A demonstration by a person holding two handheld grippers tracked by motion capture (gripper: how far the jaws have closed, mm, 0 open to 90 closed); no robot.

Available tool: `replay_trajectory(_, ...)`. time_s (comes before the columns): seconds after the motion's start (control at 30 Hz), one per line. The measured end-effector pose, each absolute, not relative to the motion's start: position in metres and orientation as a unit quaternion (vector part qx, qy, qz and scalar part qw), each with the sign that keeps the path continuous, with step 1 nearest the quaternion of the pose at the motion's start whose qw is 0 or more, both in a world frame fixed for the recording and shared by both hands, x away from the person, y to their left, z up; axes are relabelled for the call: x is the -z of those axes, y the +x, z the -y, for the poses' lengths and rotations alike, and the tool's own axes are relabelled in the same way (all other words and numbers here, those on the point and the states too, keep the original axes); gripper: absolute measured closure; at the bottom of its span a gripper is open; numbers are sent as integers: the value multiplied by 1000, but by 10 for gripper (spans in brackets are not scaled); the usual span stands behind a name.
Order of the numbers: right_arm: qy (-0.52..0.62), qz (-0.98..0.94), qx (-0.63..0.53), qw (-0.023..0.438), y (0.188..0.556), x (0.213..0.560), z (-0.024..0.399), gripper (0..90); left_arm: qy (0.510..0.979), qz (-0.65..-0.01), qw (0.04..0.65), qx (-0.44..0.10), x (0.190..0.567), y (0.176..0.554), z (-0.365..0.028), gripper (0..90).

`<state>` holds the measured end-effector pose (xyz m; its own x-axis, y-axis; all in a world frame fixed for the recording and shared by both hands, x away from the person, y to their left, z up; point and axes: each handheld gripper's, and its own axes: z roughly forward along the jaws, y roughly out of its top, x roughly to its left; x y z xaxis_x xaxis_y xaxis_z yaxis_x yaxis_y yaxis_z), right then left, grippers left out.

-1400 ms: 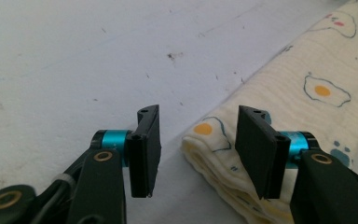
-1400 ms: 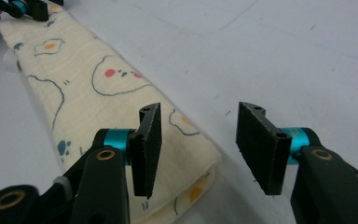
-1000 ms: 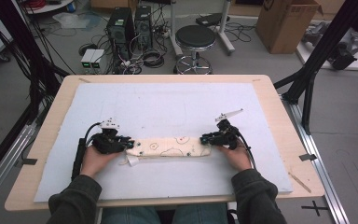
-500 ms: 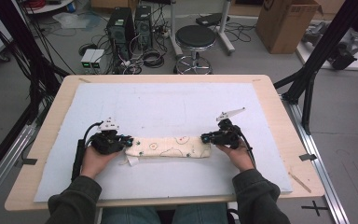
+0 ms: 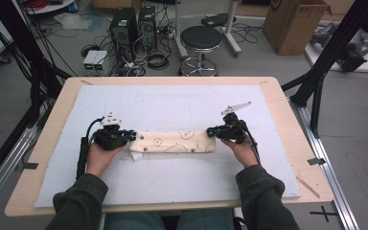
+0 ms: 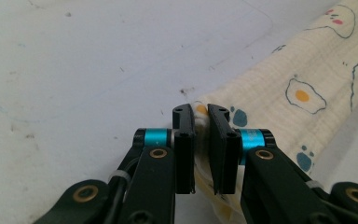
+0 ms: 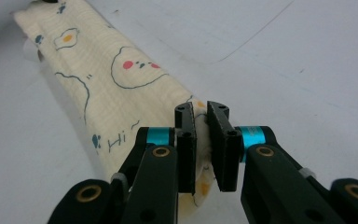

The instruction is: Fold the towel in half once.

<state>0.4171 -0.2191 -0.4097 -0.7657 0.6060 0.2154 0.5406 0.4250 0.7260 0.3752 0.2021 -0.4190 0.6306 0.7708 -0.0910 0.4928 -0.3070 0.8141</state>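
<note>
Centrally on the near half of the white mat [image 5: 172, 187] lies the folded cloth [image 5: 172, 142], a cream strip printed with fried eggs and small faces, extended left to right across the table [image 5: 287, 120]. In the left gripper view the cloth [image 6: 307, 79] runs away from the jaws toward the upper right; in the right gripper view the cloth [image 7: 102, 79] runs away toward the upper left.

Left end: the left gripper [image 5: 130, 136] meets the cloth at its left edge. In its own view, the left gripper [image 6: 201, 114] has its jaws closed on a fold of fabric, which is pinched between the two black pads [image 6: 184, 154]. The jaws have just been closing, with the fabric between them.

Right end: the right gripper [image 5: 211, 130] meets the cloth at its right edge. In its own view, the right gripper [image 7: 200, 112] likewise clamps a fold of fabric between its pads [image 7: 223, 149]. These jaws have also just been closing on the cloth.

Each gripper is carried by one hand, the left hand [image 5: 100, 158] and the right hand [image 5: 242, 151], with dark green sleeves entering from the near edge of the table. A black cable [image 5: 82, 151] trails from the left gripper along the mat.

Beyond the table, on the floor, stand a round black stool [image 5: 201, 38], two computer towers [image 5: 134, 24] and a cardboard box [image 5: 294, 21].
</note>
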Motion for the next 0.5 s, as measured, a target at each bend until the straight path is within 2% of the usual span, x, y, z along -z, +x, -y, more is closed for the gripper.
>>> replay_trajectory(0.37, 373, -835, -400, 66, 445, 408, 216, 818, 770, -423, 441, -183, 421, 402, -196, 810)
replay_trajectory(0.5, 386, -830, -397, 70, 452, 415, 216, 816, 768, -434, 437, -175, 431, 409, -195, 806)
